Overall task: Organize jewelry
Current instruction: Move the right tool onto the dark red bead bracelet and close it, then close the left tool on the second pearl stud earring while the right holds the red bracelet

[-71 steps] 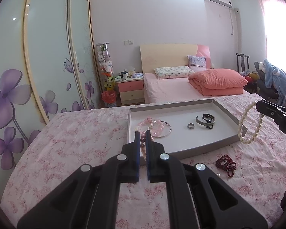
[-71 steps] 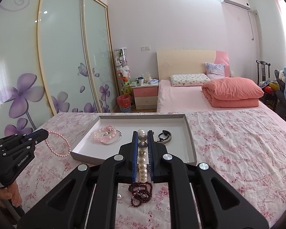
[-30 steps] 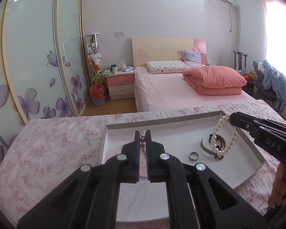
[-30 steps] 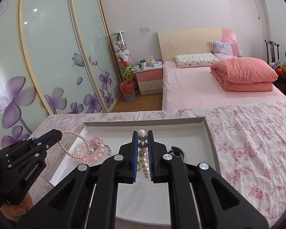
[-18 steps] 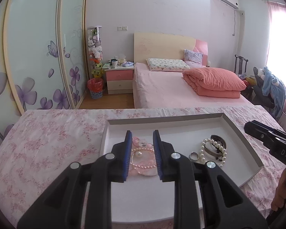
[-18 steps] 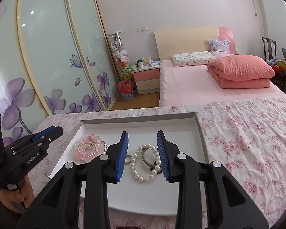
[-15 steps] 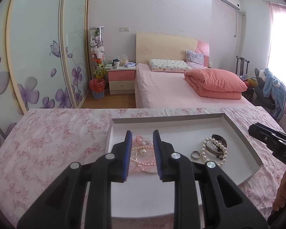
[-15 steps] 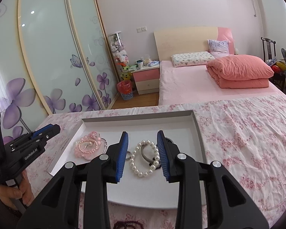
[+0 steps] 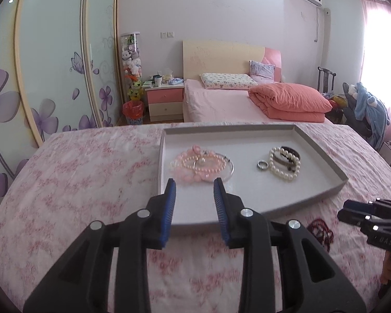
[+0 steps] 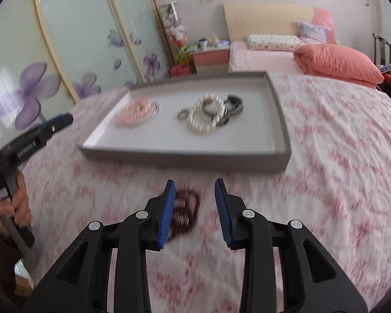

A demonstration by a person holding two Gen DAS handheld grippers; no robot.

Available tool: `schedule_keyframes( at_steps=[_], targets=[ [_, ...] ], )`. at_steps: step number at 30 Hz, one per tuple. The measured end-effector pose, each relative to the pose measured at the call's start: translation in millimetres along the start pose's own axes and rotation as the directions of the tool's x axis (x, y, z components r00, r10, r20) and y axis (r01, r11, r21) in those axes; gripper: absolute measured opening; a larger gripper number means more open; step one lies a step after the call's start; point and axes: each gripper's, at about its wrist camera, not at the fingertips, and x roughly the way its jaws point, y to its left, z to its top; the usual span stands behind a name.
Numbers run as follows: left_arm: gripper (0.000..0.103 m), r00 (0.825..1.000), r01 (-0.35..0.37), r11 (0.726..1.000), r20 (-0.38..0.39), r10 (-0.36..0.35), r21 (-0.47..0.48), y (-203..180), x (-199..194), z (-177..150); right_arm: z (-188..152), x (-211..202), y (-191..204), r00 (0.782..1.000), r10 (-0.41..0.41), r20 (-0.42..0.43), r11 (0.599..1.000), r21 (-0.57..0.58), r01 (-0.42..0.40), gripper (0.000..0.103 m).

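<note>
A grey tray (image 9: 323,156) (image 10: 279,120) lies on the floral cloth. In it are a heap of pink bead bracelets (image 9: 199,165) (image 10: 135,112), a silver ring (image 9: 262,165), a white pearl bracelet (image 9: 280,168) (image 10: 203,120) and a dark bangle (image 9: 290,154). A dark red bead bracelet (image 9: 322,230) (image 10: 187,208) lies on the cloth in front of the tray. My left gripper (image 9: 194,193) is open and empty over the tray's near edge. My right gripper (image 10: 194,195) is open and empty, low over the red bracelet.
The floral cloth (image 9: 91,172) covers a wide surface. Behind it stand a bed with an orange quilt (image 9: 289,101), a pink nightstand (image 9: 165,99) and sliding wardrobe doors (image 9: 52,78). The right wrist view is blurred by motion.
Both grippers opened and dropped their bracelets into the tray, pink on the left, pearl on the right. Both then drew back; the right one dipped toward the red bracelet.
</note>
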Motion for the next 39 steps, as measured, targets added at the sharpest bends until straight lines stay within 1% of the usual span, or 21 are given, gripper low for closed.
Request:
schedule_keyframes(
  at_steps=[1, 3, 5, 9, 14, 15, 16, 17, 18, 20, 22, 26, 28, 31, 34, 37, 39],
  targets=[
    [0.035, 1.000, 0.000, 1.000, -0.003, 0.000, 0.000, 2, -1, -3, -5, 1, 3, 1.000, -0.001, -0.018, 1.000, -0.014, 0.001, 0.045],
    [0.037, 1.000, -0.004, 1.000, -0.006, 0.004, 0.003, 5, -6, -10, -13, 2, 9, 0.999, -0.001, -0.039, 0.999, -0.035, 0.000, 0.051],
    [0.037, 1.000, -0.007, 1.000, -0.008, 0.007, 0.002, 6, -8, -11, -18, 4, 17, 0.998, -0.008, -0.057, 0.998, -0.060, 0.004, 0.052],
    [0.040, 1.000, -0.007, 1.000, -0.009, 0.007, -0.007, 9, -11, -13, -22, 10, 27, 0.996, -0.052, -0.079, 0.992, -0.118, 0.042, 0.054],
    [0.040, 1.000, 0.006, 1.000, -0.013, -0.006, -0.004, 6, -12, -14, -18, 26, 33, 0.989, -0.117, -0.094, 0.982, -0.161, 0.101, 0.054],
    [0.040, 1.000, 0.010, 1.000, -0.016, -0.010, -0.003, 5, -12, -13, -17, 28, 33, 0.989, -0.122, -0.089, 0.980, -0.168, 0.106, 0.048],
    [0.040, 1.000, 0.017, 1.000, -0.019, -0.017, -0.001, 3, -12, -13, -15, 29, 33, 0.990, -0.118, -0.083, 0.981, -0.165, 0.103, 0.030],
    [0.040, 0.999, 0.027, 1.000, -0.023, -0.027, 0.001, 1, -12, -14, -14, 30, 32, 0.990, -0.117, -0.080, 0.981, -0.162, 0.103, 0.023],
    [0.041, 0.999, 0.035, 0.999, -0.026, -0.035, 0.004, -1, -12, -14, -12, 31, 31, 0.989, -0.124, -0.080, 0.982, -0.152, 0.111, 0.018],
    [0.042, 0.998, 0.054, 0.998, -0.035, -0.053, 0.012, -7, -11, -16, -11, 29, 25, 0.989, -0.128, -0.079, 0.985, -0.124, 0.117, 0.014],
    [0.046, 0.997, 0.070, 0.997, -0.042, -0.069, 0.023, -13, -10, -18, -12, 25, 17, 0.984, -0.162, -0.070, 0.984, -0.091, 0.155, 0.013],
    [0.047, 0.991, 0.114, 0.993, -0.076, -0.110, 0.044, -28, -7, -24, -16, 11, -8, 0.974, -0.216, -0.063, 0.976, 0.025, 0.218, 0.012],
    [0.051, 0.986, 0.140, 0.989, -0.095, -0.135, 0.052, -36, -5, -28, -17, 6, -17, 0.972, -0.227, -0.055, 0.971, 0.069, 0.230, 0.009],
    [0.054, 0.975, 0.190, 0.979, -0.128, -0.181, 0.069, -52, -4, -34, -19, 1, -25, 0.973, -0.226, -0.052, 0.967, 0.107, 0.230, 0.009],
    [0.056, 0.956, 0.255, 0.961, -0.174, -0.236, 0.102, -74, -1, -40, -23, -1, -28, 0.974, -0.220, -0.051, 0.967, 0.122, 0.225, 0.009],
    [0.056, 0.945, 0.283, 0.949, -0.212, -0.251, 0.137, -95, 3, -47, -24, -1, -29, 0.977, -0.209, -0.050, 0.967, 0.140, 0.214, 0.009],
    [0.056, 0.940, 0.283, 0.946, -0.239, -0.242, 0.156, -107, 9, -51, -25, -2, -31, 0.978, -0.203, -0.050, 0.967, 0.148, 0.208, 0.009]
  ],
)
